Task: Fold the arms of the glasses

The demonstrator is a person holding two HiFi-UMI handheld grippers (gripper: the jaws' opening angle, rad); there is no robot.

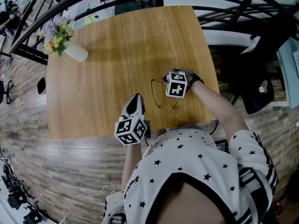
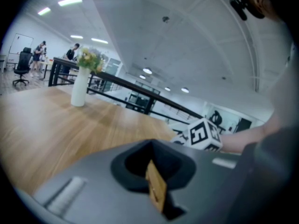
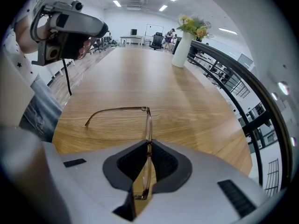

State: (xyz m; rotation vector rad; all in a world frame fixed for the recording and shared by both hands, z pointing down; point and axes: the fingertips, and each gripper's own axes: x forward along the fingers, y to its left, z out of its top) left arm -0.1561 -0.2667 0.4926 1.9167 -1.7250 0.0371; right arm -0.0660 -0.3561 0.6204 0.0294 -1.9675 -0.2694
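Thin-rimmed glasses [image 1: 155,93] lie on the wooden table [image 1: 103,73], near its front right part. My right gripper [image 1: 172,77] points steeply down and is shut on their front frame [image 3: 147,125], which runs edge-on between the jaws. One arm [image 3: 114,110] sticks out to the left, unfolded, its tip on the wood. The other arm is hidden by the gripper body. My left gripper [image 1: 136,99] hovers at the table's near edge, a short way left of the glasses, shut with nothing in it [image 2: 152,164].
A white vase of flowers [image 1: 74,50] stands at the table's far left corner, well away from both grippers. A dark chair [image 1: 254,90] sits off the table's right side. Railings run behind the far edge. The person's torso is close to the near edge.
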